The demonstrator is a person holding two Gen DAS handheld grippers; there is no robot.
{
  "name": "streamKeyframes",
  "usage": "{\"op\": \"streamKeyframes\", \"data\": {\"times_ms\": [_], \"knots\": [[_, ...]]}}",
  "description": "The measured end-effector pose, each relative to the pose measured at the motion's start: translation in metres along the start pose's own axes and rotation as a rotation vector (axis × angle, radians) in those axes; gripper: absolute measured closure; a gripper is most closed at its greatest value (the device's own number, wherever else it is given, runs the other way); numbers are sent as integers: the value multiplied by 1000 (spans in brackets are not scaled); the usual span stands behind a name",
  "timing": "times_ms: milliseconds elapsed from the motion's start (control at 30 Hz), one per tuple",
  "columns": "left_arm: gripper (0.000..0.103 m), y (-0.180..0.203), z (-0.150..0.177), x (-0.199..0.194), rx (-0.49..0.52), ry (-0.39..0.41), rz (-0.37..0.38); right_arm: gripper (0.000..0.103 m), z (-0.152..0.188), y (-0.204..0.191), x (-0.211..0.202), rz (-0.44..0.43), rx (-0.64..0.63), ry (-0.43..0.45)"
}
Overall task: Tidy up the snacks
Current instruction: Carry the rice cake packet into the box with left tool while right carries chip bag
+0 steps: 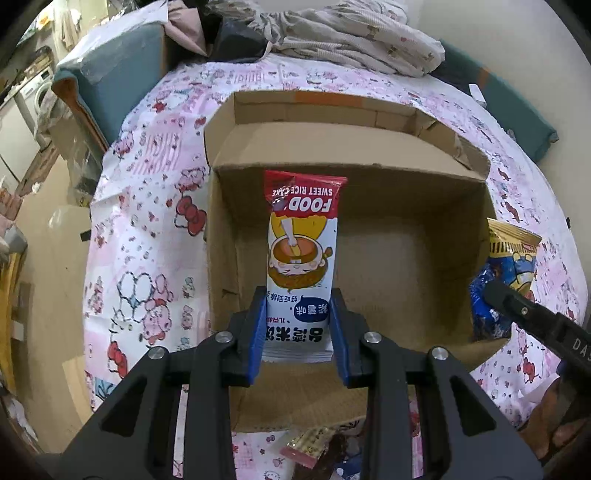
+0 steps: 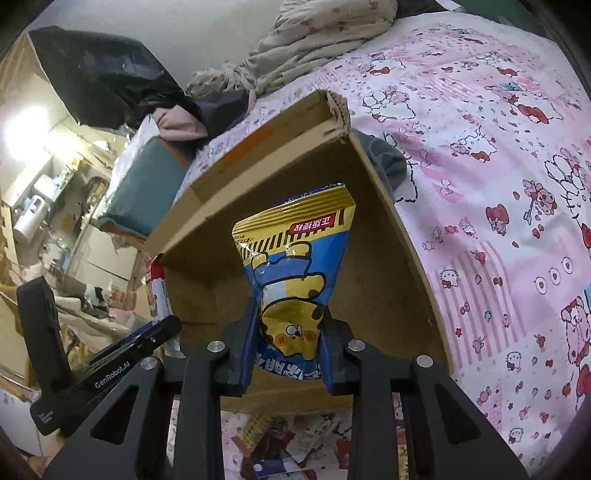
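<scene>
My left gripper (image 1: 298, 325) is shut on a white and red sweet rice cake packet (image 1: 302, 243) and holds it over the open cardboard box (image 1: 369, 177). My right gripper (image 2: 288, 343) is shut on a blue and yellow snack bag (image 2: 295, 266) and holds it above the same box (image 2: 388, 258). The blue bag (image 1: 506, 273) and the right gripper's finger (image 1: 517, 306) show at the box's right wall in the left wrist view. The left gripper's finger (image 2: 147, 339) and the white packet's edge (image 2: 157, 291) show at left in the right wrist view.
The box sits on a pink cartoon-print bedsheet (image 1: 147, 206). Loose snack packets (image 1: 314, 450) lie on the sheet in front of the box, also in the right wrist view (image 2: 273, 443). Piled clothes and bedding (image 1: 351, 33) lie behind the box. A teal cushion (image 1: 110, 70) is at left.
</scene>
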State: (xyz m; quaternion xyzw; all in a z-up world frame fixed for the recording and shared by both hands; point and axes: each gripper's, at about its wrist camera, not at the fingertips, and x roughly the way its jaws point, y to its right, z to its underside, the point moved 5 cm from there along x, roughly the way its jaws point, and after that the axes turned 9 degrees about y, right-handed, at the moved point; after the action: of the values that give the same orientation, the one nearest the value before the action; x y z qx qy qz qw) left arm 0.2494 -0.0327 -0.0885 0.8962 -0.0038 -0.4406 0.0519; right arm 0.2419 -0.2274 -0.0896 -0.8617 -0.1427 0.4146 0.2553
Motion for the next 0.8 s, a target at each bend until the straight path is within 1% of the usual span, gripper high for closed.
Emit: {"op": "streamKeyframes", "data": {"times_ms": [67, 267, 333, 400, 467, 800], "knots": [[75, 2, 1, 3, 11, -1, 0, 73, 2, 0, 3, -1, -6, -10], [75, 9, 5, 8, 38, 7, 11, 73, 9, 3, 14, 43, -30, -46], [75, 9, 7, 10, 37, 5, 12, 73, 10, 4, 17, 56, -39, -55], [75, 6, 7, 11, 27, 8, -2, 73, 12, 1, 18, 75, -67, -51], [75, 5, 8, 13, 22, 3, -4, 73, 14, -2, 20, 78, -90, -60], [75, 10, 11, 12, 39, 8, 8, 72, 22, 0, 30, 116, -107, -110]]}}
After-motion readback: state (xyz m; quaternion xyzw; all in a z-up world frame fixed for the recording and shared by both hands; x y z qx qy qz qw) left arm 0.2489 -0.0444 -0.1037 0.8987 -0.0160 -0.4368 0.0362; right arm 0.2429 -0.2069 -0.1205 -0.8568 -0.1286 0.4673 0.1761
